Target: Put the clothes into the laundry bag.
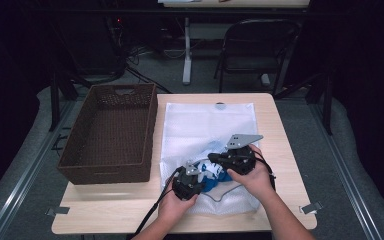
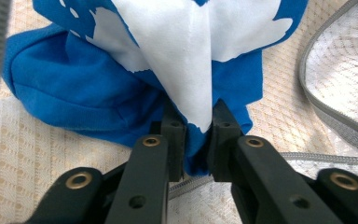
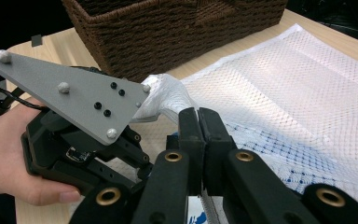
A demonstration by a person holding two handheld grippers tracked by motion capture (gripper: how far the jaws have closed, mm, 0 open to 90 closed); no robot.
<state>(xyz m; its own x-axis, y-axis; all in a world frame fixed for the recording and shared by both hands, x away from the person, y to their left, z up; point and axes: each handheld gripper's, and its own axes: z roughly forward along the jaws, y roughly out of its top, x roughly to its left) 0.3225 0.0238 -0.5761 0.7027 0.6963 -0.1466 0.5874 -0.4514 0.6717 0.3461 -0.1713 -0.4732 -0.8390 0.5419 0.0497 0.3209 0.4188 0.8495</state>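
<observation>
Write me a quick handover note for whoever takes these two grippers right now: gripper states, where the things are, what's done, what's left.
Left gripper: shut on the blue-and-white cloth garment, pinching a fold.
Right gripper: shut on the edge of the white mesh laundry bag, lifting it at the opening.
The garment lies at the bag's zipped mouth, near the table's front edge; the bag lies flat on the light wooden table. The brown woven basket stands to the left.
Done: both grips are set.
Left: probably moving the garment through the bag's mouth; which way is unclear.
</observation>
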